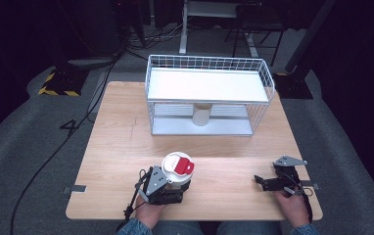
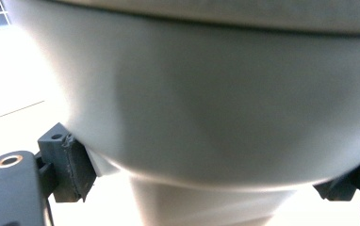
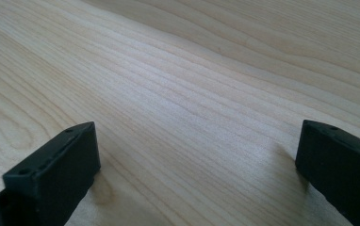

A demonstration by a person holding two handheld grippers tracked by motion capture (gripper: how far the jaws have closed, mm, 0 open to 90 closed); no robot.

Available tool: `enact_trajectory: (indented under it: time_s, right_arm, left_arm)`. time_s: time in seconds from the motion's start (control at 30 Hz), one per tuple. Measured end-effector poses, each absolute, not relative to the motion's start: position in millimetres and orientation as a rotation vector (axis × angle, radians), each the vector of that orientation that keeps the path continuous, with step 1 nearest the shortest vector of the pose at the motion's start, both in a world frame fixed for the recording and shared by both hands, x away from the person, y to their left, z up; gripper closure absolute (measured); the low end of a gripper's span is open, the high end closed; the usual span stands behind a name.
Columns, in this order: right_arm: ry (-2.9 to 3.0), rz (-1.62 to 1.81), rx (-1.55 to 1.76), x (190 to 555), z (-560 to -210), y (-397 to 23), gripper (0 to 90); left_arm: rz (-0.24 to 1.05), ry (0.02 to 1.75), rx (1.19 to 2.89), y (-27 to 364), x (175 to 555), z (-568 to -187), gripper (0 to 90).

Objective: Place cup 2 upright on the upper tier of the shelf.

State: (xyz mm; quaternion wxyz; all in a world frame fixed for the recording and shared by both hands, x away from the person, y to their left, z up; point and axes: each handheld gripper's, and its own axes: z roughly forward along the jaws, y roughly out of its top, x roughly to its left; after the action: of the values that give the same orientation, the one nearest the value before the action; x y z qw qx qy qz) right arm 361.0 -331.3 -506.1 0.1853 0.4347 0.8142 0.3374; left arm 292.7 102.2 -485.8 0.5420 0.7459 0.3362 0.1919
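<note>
Your left claw (image 1: 175,188) is at the near edge of the worktop (image 1: 126,147), a little left of the middle, and it is closed around a white cup (image 1: 177,171) that has a white lid with a red tab on top. In the left gripper view the pale wall of the cup (image 2: 206,108) is very close to the camera, and one grey pad (image 2: 72,165) presses against its lower left side, while the other jaw touches the cup at the lower right corner of that view. The cup stands upright on the worktop, well apart from the white wire rack (image 1: 207,93) that is at the far side. This rack has a white shelf on top, and under the shelf, inside the wire walls, a second pale cup (image 1: 201,113) stands upright near the middle. Your right claw (image 1: 259,181) rests low at the near right part of the worktop, well apart from the cup with the red tab, and it points to the left. In the right gripper view its two black jaws stand wide from each other, with bare wood (image 3: 192,94) between them, and they hold nothing. Both your hands come in from the bottom edge of the high view, each one holding its own gripper from behind.
</note>
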Motion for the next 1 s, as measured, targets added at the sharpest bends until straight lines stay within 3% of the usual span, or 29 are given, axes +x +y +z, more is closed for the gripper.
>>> enact_trajectory:
  time_s: [1.0]
  right_arm:
    - [2.297, 0.952, 1.224, 361.2, -506.1, -331.4, 0.3]
  left_arm:
    - [0.439, 0.801, 1.719, 111.2, 299.0, -437.9, 13.6]
